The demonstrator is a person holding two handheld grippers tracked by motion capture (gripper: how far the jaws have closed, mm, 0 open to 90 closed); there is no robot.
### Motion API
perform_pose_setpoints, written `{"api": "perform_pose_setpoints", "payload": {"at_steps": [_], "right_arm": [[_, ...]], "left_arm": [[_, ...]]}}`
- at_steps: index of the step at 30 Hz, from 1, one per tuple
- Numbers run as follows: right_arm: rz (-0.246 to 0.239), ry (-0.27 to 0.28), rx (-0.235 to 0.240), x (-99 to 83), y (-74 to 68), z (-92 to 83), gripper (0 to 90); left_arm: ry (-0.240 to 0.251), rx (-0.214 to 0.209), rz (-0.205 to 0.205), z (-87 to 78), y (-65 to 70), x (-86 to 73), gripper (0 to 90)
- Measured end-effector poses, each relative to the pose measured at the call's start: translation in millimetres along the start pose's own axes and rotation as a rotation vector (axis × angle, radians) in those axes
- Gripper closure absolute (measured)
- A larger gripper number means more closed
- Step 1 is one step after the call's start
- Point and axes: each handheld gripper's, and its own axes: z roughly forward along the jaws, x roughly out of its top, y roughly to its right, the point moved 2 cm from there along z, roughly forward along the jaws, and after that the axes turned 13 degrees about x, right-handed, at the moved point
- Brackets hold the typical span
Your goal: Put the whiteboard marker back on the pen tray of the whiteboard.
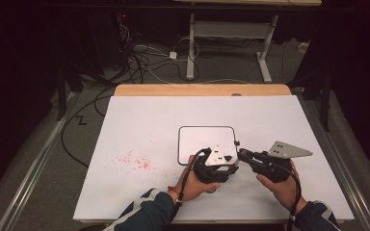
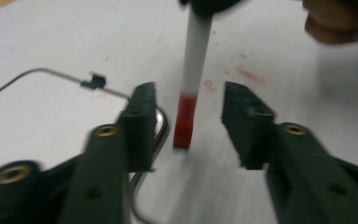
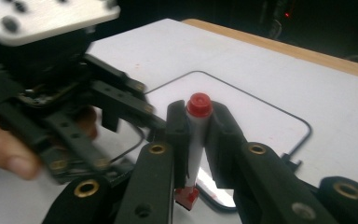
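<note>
right claw (image 3: pixel 196 135) clamping slim white red-capped marker (image 3: pixel 195 140), left claw (image 2: pixel 189 123) spread

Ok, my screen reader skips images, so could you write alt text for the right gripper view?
The right tool clamps an upright white marker with a red end on top. The left tool, open, reaches in beside it above a small whiteboard.

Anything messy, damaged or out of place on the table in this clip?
Yes: red specks are scattered over the white table cover, left of the small whiteboard, and show as smears in the left gripper view. They match the red marker clamped in the right hand-held gripper.
</note>
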Motion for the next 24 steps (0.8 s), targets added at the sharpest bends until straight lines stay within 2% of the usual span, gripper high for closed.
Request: {"api": "perform_pose_setpoints", "payload": {"at_steps": [2, 4, 5, 9, 13, 16, 18, 22, 24], "right_arm": [[0.052, -0.028, -0.004, 3.4, 8.9, -0.9, 80.9], [0.080, -0.066, -0.011, 4.3, 17.6, 2.1, 80.9], [0.088, -0.082, -0.027, 4.0, 22.6, 4.6, 80.9], [0.182, -0.100, -0.007, 7.0, 42.7, 12.4, 80.8], [0.216, -0.137, -0.034, 14.1, 57.1, 23.0, 80.7], [0.260, -0.131, -0.037, 13.0, 70.4, 33.7, 80.0], [0.296, -0.120, -0.040, 9.9, 80.1, 40.6, 79.0], [0.345, -0.109, -0.039, 3.4, 97.9, 51.4, 77.4], [0.361, -0.128, -0.062, 0.4, 104.3, 56.4, 76.3]], "left_arm": [[0.007, 0.048, 0.017, -19.2, -10.4, -4.0, 34.8], [0.018, 0.088, 0.051, -40.0, -21.4, -9.8, 29.7], [0.017, 0.121, 0.061, -49.4, -27.5, -14.0, 27.1], [-0.013, 0.229, 0.049, -81.0, -52.2, -36.5, 23.7], [-0.060, 0.348, 0.034, -107.0, -69.7, -58.1, 22.5], [-0.071, 0.393, -0.019, -121.5, -80.2, -73.1, 22.5], [-0.079, 0.400, -0.052, -127.6, -85.0, -80.3, 22.5], [-0.100, 0.414, -0.083, -132.9, -90.5, -88.0, 22.5], [-0.099, 0.415, -0.090, -132.4, -91.6, -88.1, 22.5]]}}
